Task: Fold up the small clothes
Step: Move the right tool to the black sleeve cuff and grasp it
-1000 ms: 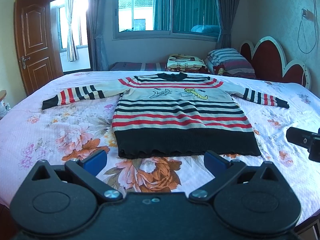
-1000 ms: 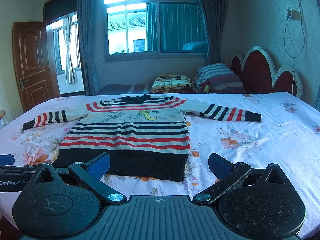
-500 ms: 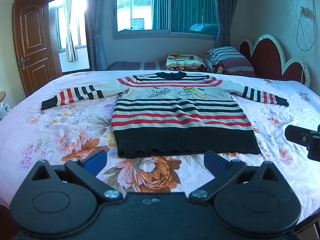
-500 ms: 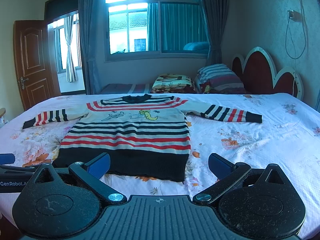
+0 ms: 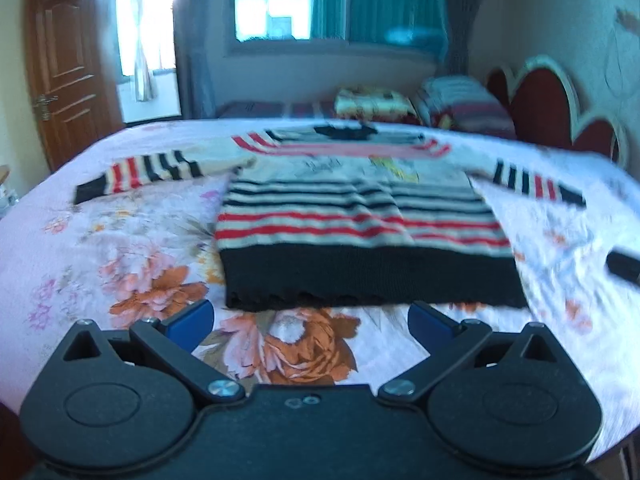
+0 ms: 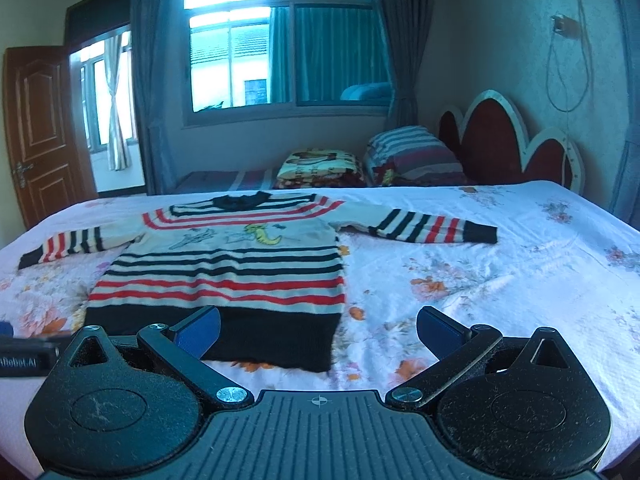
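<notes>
A small striped sweater (image 5: 360, 216) lies flat on the floral bedsheet (image 5: 120, 248), sleeves spread out, black hem toward me. It also shows in the right wrist view (image 6: 224, 268). My left gripper (image 5: 310, 322) is open and empty, just short of the hem's middle. My right gripper (image 6: 318, 328) is open and empty, above the hem's right corner. The right gripper's tip shows at the right edge of the left wrist view (image 5: 624, 266). The left gripper's body shows at the left edge of the right wrist view (image 6: 24, 354).
Pillows (image 6: 408, 156) and a folded blanket (image 6: 320, 166) lie at the bed's far side by the red headboard (image 6: 508, 140). A window (image 6: 280, 44) and a wooden door (image 6: 36, 132) are behind. The sheet (image 6: 520, 280) spreads right of the sweater.
Both grippers have moved forward and lower toward the sweater's hem. The left wrist view is now motion-blurred. Both stay open.
</notes>
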{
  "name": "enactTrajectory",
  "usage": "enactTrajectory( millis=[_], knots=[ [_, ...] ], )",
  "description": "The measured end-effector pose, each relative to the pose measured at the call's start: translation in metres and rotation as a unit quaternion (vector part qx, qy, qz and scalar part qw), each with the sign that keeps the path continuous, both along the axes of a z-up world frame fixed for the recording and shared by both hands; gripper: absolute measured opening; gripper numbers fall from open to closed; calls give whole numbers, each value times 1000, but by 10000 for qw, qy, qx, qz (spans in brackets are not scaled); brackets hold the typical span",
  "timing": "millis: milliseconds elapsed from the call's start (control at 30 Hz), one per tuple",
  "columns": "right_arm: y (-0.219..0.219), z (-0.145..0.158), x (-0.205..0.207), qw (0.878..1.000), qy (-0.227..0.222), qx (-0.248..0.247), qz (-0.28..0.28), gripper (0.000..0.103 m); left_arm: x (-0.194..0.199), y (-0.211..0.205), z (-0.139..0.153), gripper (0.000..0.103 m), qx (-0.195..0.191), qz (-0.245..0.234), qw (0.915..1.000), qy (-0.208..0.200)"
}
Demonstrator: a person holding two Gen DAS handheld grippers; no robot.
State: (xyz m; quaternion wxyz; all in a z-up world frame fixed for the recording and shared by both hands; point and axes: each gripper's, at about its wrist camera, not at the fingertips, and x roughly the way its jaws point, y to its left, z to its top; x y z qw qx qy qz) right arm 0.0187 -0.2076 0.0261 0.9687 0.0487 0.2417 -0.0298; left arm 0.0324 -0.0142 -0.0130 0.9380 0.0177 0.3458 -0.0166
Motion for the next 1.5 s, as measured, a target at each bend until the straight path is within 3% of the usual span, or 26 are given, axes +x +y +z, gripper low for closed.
enactTrajectory(
  millis=[100, 267, 467, 567, 667, 867, 967, 1000, 1200, 1333, 1500],
  knots=[
    [-16, 0, 7, 9998, -44, 20, -206, 103, 9, -7, -2, 102, 17, -193, 9998, -44],
    [-50, 9, 18, 9978, -229, 218, -584, 103, 36, -13, 7, 102, -405, -372, 9983, -208],
    [-96, 21, 61, 9941, -397, 285, -965, 103, 83, -28, 21, 102, -397, -225, 9962, -749],
    [-122, 27, 89, 9917, -548, 335, -1117, 102, 115, -32, 24, 102, -706, -171, 9940, -817],
    [-152, 26, 126, 9898, -495, 449, -1262, 67, 153, -45, 25, 97, -349, -174, 9952, -903],
    [-221, -9, 207, 9818, -286, 1027, -1571, 67, 240, -68, 12, 95, -140, -13, 9955, -933],
    [-263, -45, 250, 9708, -38, 1594, -1791, 40, 271, -77, -4, 95, -197, 48, 9967, -789],
    [-278, -59, 263, 9651, 69, 1794, -1908, 37, 280, -80, -10, 95, -186, 75, 9971, -731],
    [-345, -122, 301, 9283, 289, 2761, -2473, 38, 324, -92, -47, 98, 398, 166, 9983, -387],
    [-366, -144, 311, 9133, 372, 3048, -2677, 37, 338, -90, -62, 100, 574, 235, 9979, -185],
    [-376, -149, 321, 9169, 278, 3010, -2605, 34, 348, -87, -70, 100, 625, 328, 9975, -4]
  ],
)
